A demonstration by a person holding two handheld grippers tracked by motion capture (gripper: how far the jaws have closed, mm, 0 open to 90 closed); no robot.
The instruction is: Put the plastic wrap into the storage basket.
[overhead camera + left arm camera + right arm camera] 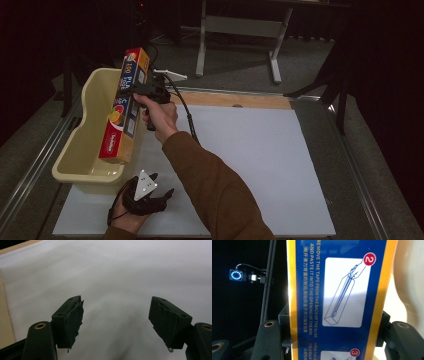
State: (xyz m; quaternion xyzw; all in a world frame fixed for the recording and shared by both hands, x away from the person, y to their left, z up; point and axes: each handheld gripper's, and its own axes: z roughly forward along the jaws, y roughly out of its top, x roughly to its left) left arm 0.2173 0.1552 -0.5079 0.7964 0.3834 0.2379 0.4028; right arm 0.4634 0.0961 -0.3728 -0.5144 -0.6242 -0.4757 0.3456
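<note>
A long blue, yellow and red plastic-wrap box [124, 107] hangs tilted over the right side of a cream plastic tub [85, 145]. My right gripper [137, 91] is shut on the box around its middle, a hand wrapped on its handle. In the right gripper view the box's blue instruction panel [337, 300] stands between the two black jaws, with the pads pressed on its sides. My left gripper [162, 187] rests low near the table's front edge, below the tub. Its jaws stand wide apart over bare white board [115, 290], and the gripper [116, 322] is open with nothing between them.
The white board [260, 150] covers the table, with a wooden strip [235, 100] along its far edge. A metal stand [240, 30] rises behind the table on grey floor. Metal rails [30, 170] run along the table's left and right sides.
</note>
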